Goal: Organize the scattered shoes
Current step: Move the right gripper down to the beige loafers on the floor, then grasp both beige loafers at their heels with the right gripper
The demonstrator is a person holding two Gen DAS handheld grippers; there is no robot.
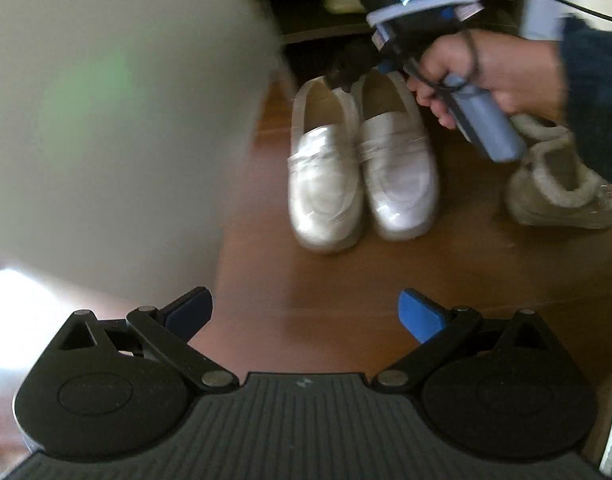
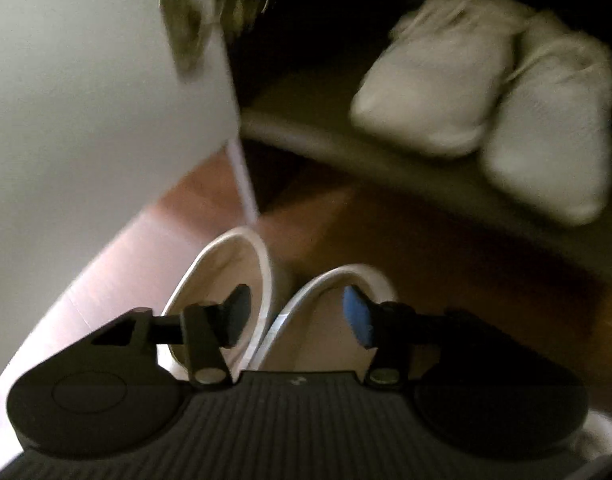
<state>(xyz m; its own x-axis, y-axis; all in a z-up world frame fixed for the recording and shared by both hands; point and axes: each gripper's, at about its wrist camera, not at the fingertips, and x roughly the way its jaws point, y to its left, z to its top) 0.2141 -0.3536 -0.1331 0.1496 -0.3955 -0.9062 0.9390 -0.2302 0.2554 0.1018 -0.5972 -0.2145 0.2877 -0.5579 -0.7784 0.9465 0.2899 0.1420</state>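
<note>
Left wrist view shows a reddish-brown wooden floor beside a pale grey cabinet door, where two glossy white loafers stand side by side and touching, toes toward the camera, with one beige fleece-lined boot near them. Two grippers are in play: the left gripper hangs spread and empty above bare floor, while a person's hand holds the right gripper at the loafers' heels. Right wrist view shows its jaws parted, one blue pad inside each heel opening and pressing nothing, before a dark low shelf bearing two blurred off-white shoes.
</note>
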